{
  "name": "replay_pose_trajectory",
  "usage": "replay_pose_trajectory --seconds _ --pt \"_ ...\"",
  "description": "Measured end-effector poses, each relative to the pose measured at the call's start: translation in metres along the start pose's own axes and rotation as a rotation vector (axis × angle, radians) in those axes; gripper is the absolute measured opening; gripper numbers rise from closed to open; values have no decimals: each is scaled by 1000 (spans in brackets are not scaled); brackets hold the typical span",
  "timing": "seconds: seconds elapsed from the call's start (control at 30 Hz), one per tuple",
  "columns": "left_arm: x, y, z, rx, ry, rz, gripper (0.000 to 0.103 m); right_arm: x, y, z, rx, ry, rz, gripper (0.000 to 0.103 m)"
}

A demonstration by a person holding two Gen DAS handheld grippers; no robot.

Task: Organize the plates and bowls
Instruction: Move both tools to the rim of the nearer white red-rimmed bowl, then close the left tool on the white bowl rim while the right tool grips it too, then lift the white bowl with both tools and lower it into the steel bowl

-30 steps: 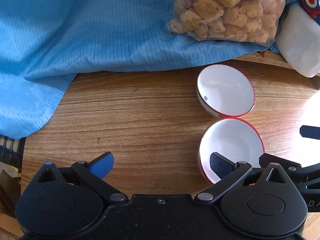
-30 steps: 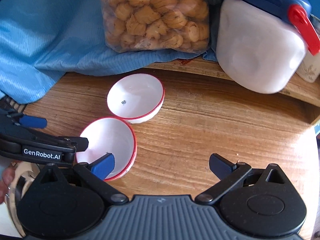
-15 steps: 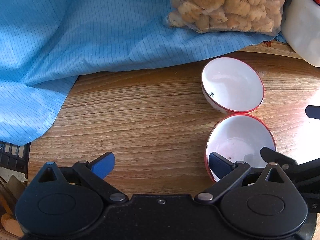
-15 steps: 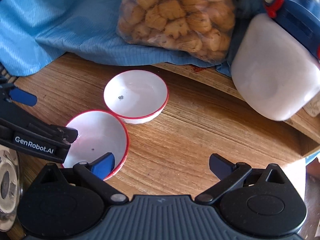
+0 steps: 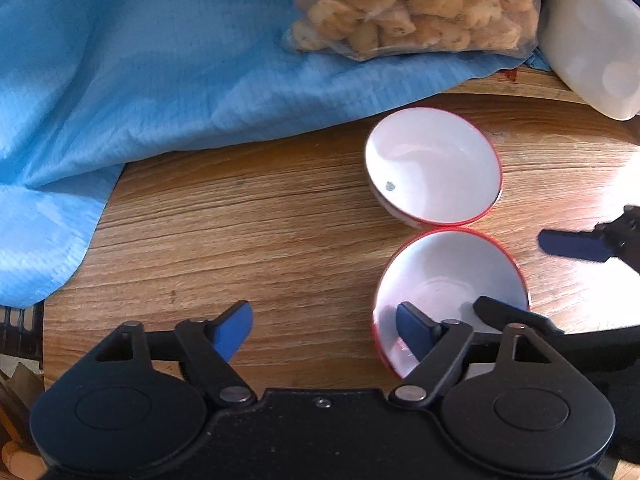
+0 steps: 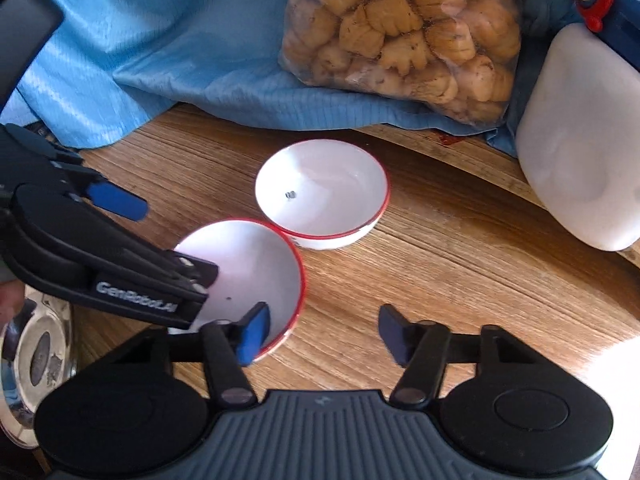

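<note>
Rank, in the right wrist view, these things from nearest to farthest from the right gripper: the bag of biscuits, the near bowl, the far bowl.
1. Near bowl: at the right gripper's left finger, rim between the closing jaws.
2. Far bowl: just behind, mid-table.
3. Bag of biscuits: at the back, on the blue cloth.

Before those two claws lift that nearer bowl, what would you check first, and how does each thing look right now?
1. One finger of each claw inside the nearer bowl: ok; the left gripper and right gripper each straddle its rim.
2. Pads pressing the rim: not ok yet; both sets of jaws are closing, with gaps showing.
3. Nearer bowl empty: ok, only a tiny speck inside.
4. Far bowl clear of the lift: not ok; the rims look to be touching.
5. Blue cloth and snack bag out of the way: ok, both lie behind the bowls.
6. Bowl sitting flat on the wooden table: cannot tell.
</note>
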State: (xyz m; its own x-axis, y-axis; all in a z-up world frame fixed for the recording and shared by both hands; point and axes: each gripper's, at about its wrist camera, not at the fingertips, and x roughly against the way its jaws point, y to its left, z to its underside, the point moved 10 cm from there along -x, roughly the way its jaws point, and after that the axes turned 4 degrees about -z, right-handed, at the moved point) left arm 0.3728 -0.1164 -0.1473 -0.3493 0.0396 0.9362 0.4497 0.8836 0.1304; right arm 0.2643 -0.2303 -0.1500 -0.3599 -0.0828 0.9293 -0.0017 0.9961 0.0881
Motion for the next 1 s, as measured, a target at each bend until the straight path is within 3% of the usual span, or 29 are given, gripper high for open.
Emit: replay_pose_trajectory --seconds 0.2,0.33,0.6,1.0 --pt "4 -15 -5 64 -2 108 41 2 6 2 -60 -14 -100 24" --pt "7 -22 -4 71 -4 122 22 1 6 3 -97 -15 -150 19" --pt "14 -23 3 134 13 125 14 -1 -4 6 -225 -12 -254 13" --pt "63 -23 9 133 -120 105 14 36 3 8 -177 -109 -288 12"
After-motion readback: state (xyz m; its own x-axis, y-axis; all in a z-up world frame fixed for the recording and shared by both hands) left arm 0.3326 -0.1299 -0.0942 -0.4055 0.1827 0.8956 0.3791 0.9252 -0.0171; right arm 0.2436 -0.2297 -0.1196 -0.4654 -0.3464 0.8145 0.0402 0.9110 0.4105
